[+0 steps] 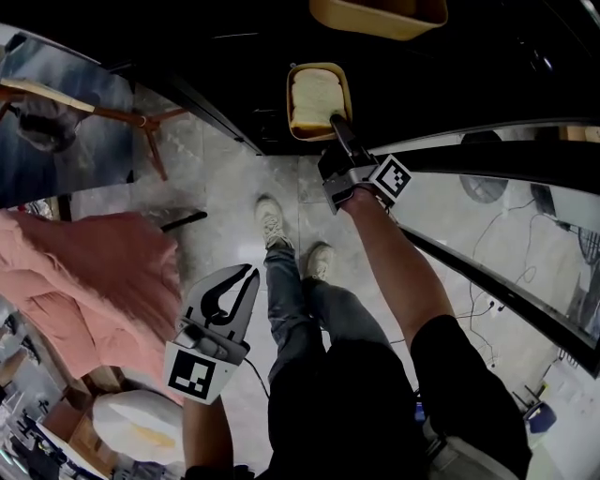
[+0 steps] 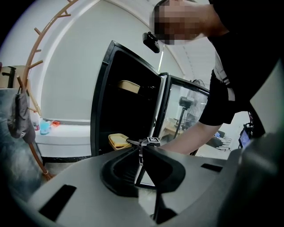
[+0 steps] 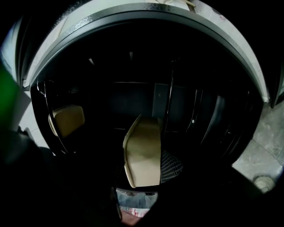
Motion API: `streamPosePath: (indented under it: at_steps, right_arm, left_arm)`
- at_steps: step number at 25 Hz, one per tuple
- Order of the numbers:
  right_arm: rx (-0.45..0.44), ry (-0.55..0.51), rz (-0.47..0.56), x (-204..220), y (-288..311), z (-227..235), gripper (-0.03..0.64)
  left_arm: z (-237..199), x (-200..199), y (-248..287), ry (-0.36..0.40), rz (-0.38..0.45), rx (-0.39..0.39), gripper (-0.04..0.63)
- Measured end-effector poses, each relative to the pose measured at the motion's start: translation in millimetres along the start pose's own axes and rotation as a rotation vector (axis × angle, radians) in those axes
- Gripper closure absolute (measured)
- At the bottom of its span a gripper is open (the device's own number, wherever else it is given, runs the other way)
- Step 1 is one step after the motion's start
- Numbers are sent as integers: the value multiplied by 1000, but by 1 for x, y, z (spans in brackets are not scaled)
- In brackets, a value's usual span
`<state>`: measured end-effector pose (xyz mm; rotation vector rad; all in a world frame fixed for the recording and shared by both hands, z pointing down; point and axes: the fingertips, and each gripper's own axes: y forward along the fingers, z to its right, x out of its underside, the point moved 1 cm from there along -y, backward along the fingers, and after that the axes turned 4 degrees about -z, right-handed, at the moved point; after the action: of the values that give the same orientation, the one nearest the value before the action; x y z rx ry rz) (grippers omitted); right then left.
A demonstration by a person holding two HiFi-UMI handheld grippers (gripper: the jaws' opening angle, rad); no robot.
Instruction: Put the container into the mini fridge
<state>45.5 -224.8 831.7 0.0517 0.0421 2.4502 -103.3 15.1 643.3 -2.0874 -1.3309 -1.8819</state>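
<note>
In the head view my right gripper point(image 1: 337, 127) is shut on a pale yellow lidded container point(image 1: 317, 97), holding it at the dark mouth of the mini fridge point(image 1: 234, 56). In the right gripper view the container point(image 3: 142, 150) sits upright on its side between the jaws, with a meshed pad point(image 3: 172, 166) against its right face and the fridge's black inside behind it. A second yellow container point(image 1: 380, 14) rests higher up in the fridge. My left gripper point(image 1: 242, 277) hangs low at the person's left side, shut and empty. From the left gripper view, the held container point(image 2: 117, 141) shows at the fridge's bottom shelf.
The fridge's glass door point(image 1: 487, 211) stands open to the right of the arm. A wooden coat stand point(image 1: 141, 122) and a pink cloth point(image 1: 84, 281) are at the left. A white bundle point(image 1: 131, 427) lies bottom left. The person's shoes point(image 1: 272, 220) stand on the grey floor.
</note>
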Motion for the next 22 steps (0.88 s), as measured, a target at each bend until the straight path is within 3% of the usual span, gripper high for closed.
streamPosePath:
  at_steps: [7, 11, 22]
  right_arm:
    - [30, 8, 0, -1, 8, 14, 383]
    - [8, 1, -32, 2, 9, 10, 333]
    - [26, 9, -91, 35, -22, 0, 304]
  left_arm:
    - [9, 8, -1, -3, -26, 39, 557]
    - [13, 13, 2, -8, -42, 51, 556]
    - [23, -1, 14, -19, -18, 81, 557]
